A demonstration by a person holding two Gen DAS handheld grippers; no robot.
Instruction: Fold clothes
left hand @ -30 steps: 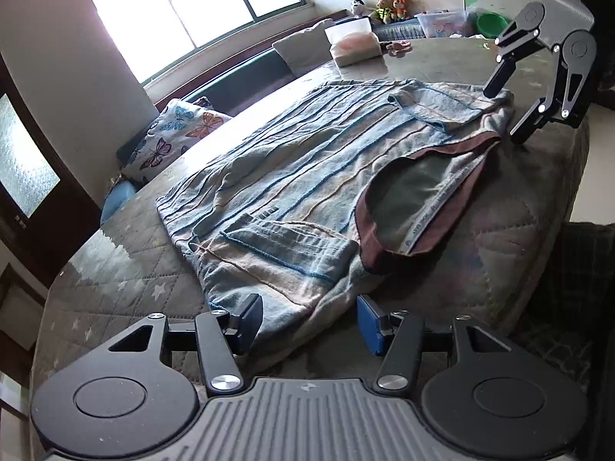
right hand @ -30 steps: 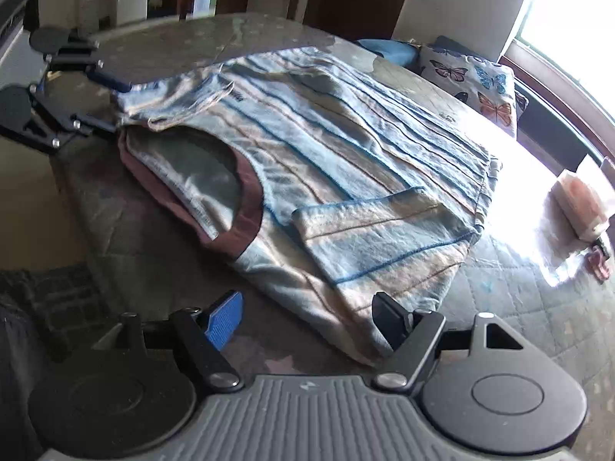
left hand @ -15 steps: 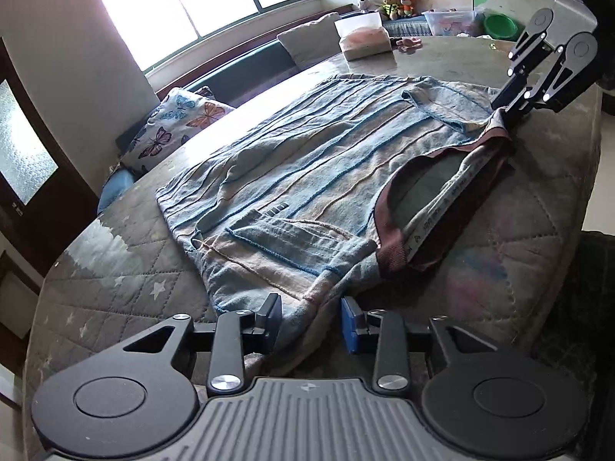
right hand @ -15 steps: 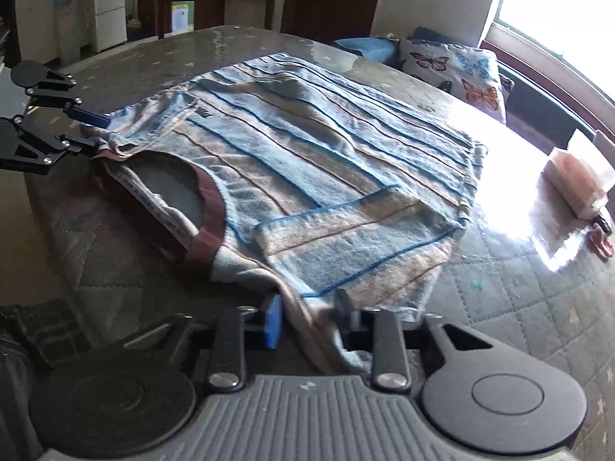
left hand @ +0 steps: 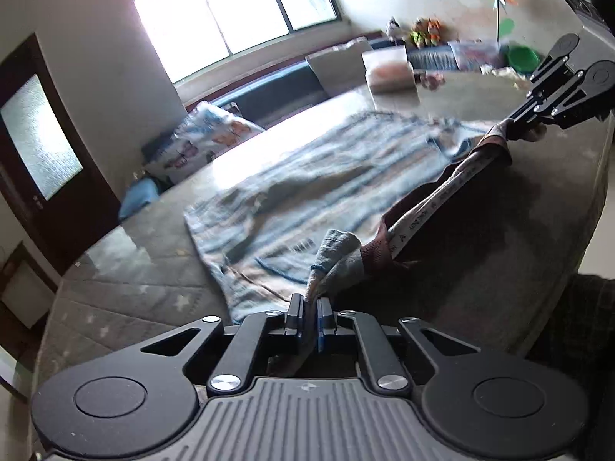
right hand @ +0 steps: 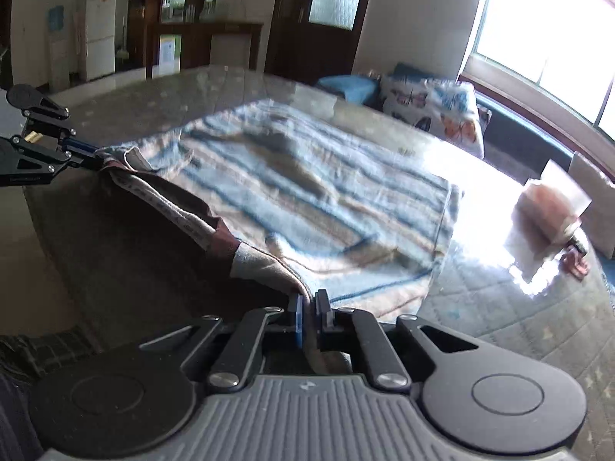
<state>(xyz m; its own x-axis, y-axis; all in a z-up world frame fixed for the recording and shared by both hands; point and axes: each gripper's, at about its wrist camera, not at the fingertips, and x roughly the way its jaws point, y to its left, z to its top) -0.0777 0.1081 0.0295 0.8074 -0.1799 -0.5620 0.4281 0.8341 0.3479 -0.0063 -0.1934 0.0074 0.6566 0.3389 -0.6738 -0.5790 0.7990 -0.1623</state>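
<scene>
Two grippers hold one striped shirt point(left hand: 326, 192): the left gripper point(left hand: 307, 313) has just closed on one shoulder, the right gripper point(right hand: 309, 307) on the other, with the maroon-banded neckline point(left hand: 442, 199) slung between the jaws. Beyond the jaws the body lies flat on the table. Judged soft, light and limp, the cloth sags where unsupported; shoulder seams give secure holds. The quilted table cover point(right hand: 499, 307) looks glossy, probably low-friction. A butterfly cushion point(right hand: 434, 111) sits further off, under a bright window.
</scene>
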